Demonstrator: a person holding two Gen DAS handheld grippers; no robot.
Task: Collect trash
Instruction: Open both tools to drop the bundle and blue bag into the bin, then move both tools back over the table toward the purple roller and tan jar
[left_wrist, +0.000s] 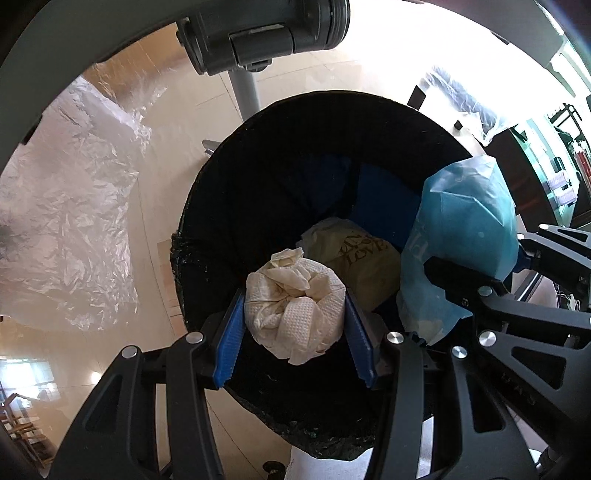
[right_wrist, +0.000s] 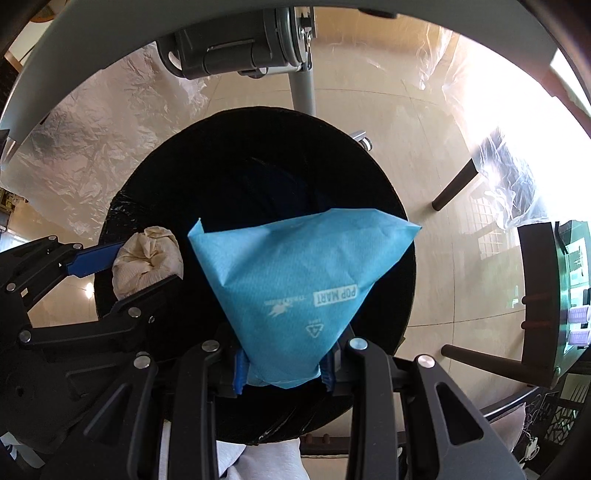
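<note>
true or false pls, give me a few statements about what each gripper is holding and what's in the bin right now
1. The left gripper is clamped on a crumpled white paper towel wad. True.
2. The right gripper holds a red plastic cup. False: it pinches a blue paper bag by its narrow end.
3. Both held items hang over the open mouth of the black-lined trash bin. True.
4. The bin is completely empty inside. False: the left wrist view shows a yellowish wrapper with dark lettering already lying in it.
5. The blue bag carries white printed markings. True.
</note>
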